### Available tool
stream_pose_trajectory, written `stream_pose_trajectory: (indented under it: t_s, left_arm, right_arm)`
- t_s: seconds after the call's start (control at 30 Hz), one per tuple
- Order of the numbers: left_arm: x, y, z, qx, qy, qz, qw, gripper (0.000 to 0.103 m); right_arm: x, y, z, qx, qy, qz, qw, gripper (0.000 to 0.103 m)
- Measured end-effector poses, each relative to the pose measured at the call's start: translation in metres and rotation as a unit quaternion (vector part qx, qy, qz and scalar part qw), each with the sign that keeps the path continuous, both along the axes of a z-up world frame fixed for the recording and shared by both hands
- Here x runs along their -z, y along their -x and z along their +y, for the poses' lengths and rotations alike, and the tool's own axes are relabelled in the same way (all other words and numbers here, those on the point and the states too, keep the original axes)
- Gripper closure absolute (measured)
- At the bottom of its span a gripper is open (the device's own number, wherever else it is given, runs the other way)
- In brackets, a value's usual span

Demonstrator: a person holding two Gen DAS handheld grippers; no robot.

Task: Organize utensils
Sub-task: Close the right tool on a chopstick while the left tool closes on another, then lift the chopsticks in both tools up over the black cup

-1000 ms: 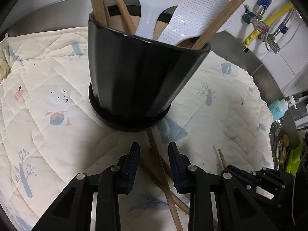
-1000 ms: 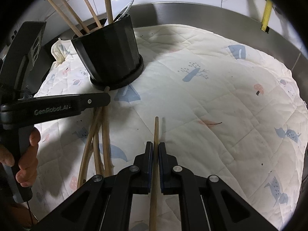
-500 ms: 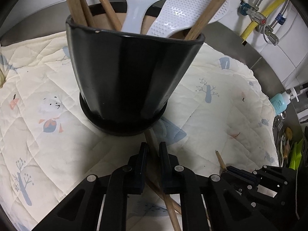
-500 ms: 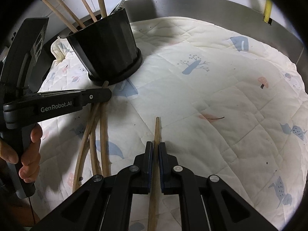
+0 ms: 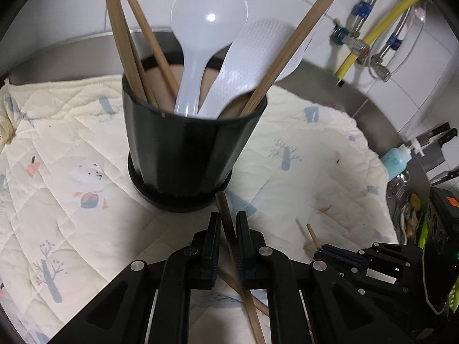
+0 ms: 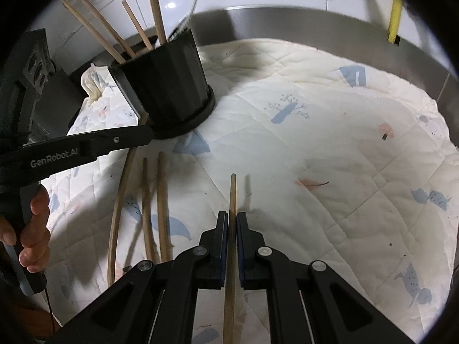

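A black utensil holder (image 5: 189,149) (image 6: 169,86) stands on a quilted cloth (image 5: 71,149) and holds several wooden chopsticks and two white rice paddles (image 5: 206,28). Just in front of its base, my left gripper (image 5: 228,223) (image 6: 143,134) is shut on a wooden chopstick (image 5: 225,209), whose front end is raised off the cloth. To the right, my right gripper (image 6: 232,220) (image 5: 324,250) is shut on another chopstick (image 6: 233,192), held low over the cloth. Two loose chopsticks (image 6: 162,200) lie on the cloth between the grippers.
The cloth covers a steel counter (image 6: 315,23) that meets a tiled wall. A blue bottle (image 5: 397,159), knives and a yellow hose (image 5: 381,25) stand at the right edge. A person's hand (image 6: 37,229) grips the left gripper's handle.
The left gripper's jaws closed on the chopstick by the holder's base, then rose and drew back from the holder, lifting that chopstick's end. The right gripper stayed put with its chopstick.
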State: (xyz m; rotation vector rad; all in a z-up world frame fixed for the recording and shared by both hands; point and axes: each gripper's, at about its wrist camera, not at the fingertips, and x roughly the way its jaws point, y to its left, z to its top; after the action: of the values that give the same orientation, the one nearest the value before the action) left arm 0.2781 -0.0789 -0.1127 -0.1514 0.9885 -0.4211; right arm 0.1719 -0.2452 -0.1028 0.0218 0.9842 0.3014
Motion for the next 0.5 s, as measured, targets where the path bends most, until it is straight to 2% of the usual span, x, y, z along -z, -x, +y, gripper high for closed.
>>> stream_pose_trajectory:
  t_s: [0.5]
  left_arm:
    - [-0.076, 0.043, 0.021, 0.017, 0.035, -0.071, 0.9968, 0.095]
  right_arm:
    - [-0.066, 0.034, -0.011, 0.006, -0.021, -0.092, 0.996, 0.095]
